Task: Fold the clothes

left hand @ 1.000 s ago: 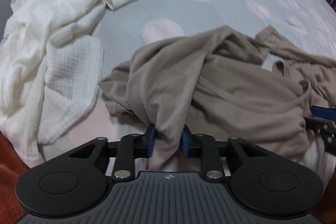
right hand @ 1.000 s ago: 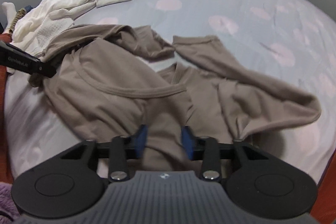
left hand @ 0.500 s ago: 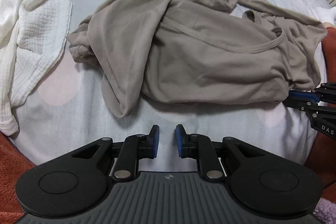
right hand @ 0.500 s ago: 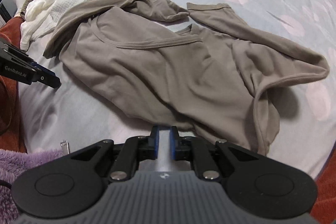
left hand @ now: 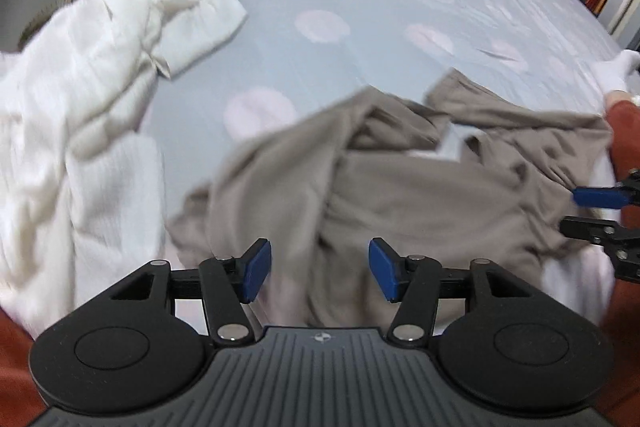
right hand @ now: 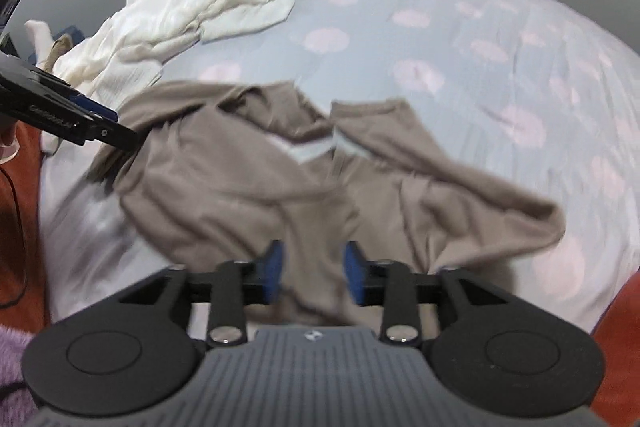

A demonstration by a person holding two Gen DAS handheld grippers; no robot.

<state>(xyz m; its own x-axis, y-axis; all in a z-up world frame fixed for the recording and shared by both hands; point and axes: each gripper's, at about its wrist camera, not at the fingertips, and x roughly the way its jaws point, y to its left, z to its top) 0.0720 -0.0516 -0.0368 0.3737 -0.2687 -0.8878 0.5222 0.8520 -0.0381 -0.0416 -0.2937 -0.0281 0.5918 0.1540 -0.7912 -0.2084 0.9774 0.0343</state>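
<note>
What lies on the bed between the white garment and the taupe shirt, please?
Only bare dotted bedsheet separates the white garment from the taupe shirt; the left wrist view shows it best.

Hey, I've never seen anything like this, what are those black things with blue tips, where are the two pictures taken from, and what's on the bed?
They are two hand-held grabbing tools, one in each of a person's hands, each with a camera looking along its jaws. One picture comes from the left gripper, the other from the right gripper. Both sets of jaws have just been opening and now stand apart. A rumpled brown shirt lies between each pair, but the pads are not pressing it. It lies on a bed with a blue dotted sheet. A white garment lies crumpled to the left. The pictures are blurred.
</note>
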